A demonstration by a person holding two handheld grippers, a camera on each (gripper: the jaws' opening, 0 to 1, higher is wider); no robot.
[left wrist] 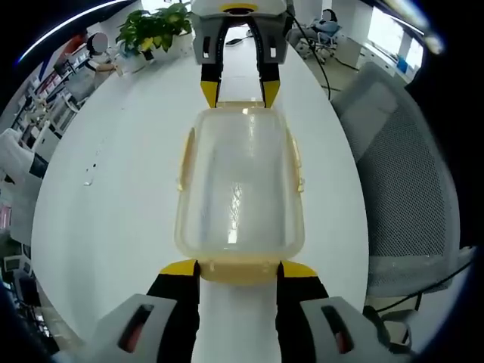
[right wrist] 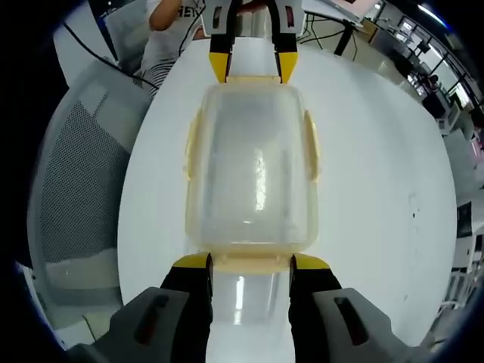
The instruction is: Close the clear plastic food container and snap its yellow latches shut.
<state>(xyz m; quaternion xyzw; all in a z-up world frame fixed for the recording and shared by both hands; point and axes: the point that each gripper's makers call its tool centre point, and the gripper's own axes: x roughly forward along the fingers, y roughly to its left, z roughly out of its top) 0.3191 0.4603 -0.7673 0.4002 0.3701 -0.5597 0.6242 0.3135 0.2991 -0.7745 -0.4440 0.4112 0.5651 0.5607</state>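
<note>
The clear plastic food container [left wrist: 240, 193] sits flat on the white surface [left wrist: 121, 189], lid on top. Its pale yellow latches [right wrist: 310, 147] run along the long sides and both short ends.

Not much to read here. In the right gripper view, up at about eleven o'clock, there's dark lettering on a person's white shirt [right wrist: 172, 17], something like "HE" with the rest cut off, so no full word can be made out. The clear plastic food container [left wrist: 240, 193] carries no label or brand that can be read, its lid plain in both views. The white table [left wrist: 128, 197] bears no writing either. Nothing else legible anywhere.
</note>
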